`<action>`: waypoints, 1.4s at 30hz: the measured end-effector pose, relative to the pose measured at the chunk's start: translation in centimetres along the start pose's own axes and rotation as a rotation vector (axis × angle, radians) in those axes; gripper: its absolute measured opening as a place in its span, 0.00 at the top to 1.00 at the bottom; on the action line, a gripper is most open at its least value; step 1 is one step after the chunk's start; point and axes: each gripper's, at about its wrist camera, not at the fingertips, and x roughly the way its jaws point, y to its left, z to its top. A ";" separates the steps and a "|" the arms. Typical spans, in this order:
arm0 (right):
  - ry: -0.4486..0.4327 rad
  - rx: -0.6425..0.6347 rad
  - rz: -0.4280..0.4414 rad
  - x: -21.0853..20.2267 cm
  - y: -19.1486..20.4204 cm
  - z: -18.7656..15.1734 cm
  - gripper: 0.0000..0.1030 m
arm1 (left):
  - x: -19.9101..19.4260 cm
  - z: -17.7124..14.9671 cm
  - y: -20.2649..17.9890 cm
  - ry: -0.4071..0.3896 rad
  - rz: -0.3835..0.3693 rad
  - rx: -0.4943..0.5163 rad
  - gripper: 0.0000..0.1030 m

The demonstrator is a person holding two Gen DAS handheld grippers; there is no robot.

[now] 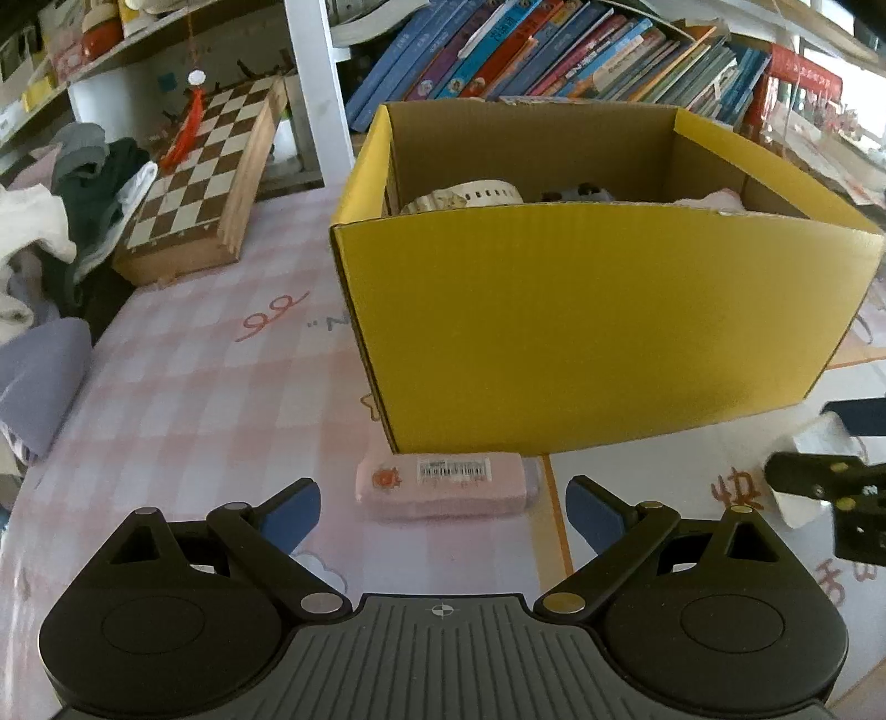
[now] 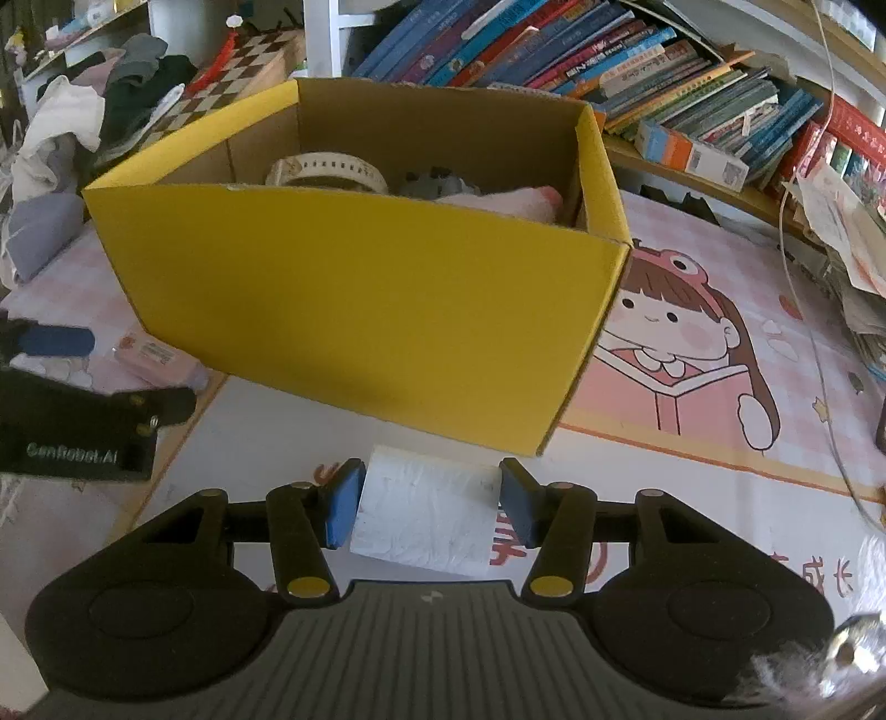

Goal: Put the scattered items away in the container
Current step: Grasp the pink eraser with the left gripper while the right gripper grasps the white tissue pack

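Observation:
A yellow cardboard box [image 1: 581, 321] [image 2: 354, 310] stands open-topped on the pink cartoon mat; inside lie a cream perforated roll [image 2: 326, 169], a grey item and pink cloth. A pink packet with a barcode [image 1: 443, 487] [image 2: 155, 357] lies flat against the box's near left corner. My left gripper [image 1: 443, 515] is open, its blue pads wide apart on either side of that packet, just short of it. My right gripper [image 2: 431, 501] is shut on a white paper roll [image 2: 426, 515] [image 1: 814, 443] that rests on the mat in front of the box.
A wooden chessboard [image 1: 199, 183] leans behind the box at the left, beside a pile of clothes [image 1: 66, 210]. Shelves of books [image 2: 609, 50] run along the back. Stacked papers [image 2: 853, 249] and a thin cable [image 2: 819, 332] sit at the right edge.

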 end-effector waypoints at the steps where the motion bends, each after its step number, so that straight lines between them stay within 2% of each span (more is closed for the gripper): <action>1: 0.006 0.001 0.002 0.1 -0.1 0.0 0.51 | 0.2 0.1 -0.1 0.001 0.002 0.002 0.06; 8: 0.011 -0.008 0.021 0.4 -0.5 -0.1 0.51 | 1.5 0.5 -0.3 0.001 0.034 0.009 0.07; 19: 0.030 -0.036 0.028 1.0 -0.3 0.1 0.50 | 2.0 0.8 -0.2 -0.021 0.032 -0.018 0.06; 36: 0.032 -0.027 0.029 1.0 -0.2 0.0 0.51 | 1.7 0.4 0.5 -0.001 -0.056 -0.051 0.23; 42: 0.027 -0.018 0.039 0.4 -0.2 -0.3 0.52 | 0.9 0.0 0.6 0.019 -0.094 -0.055 0.24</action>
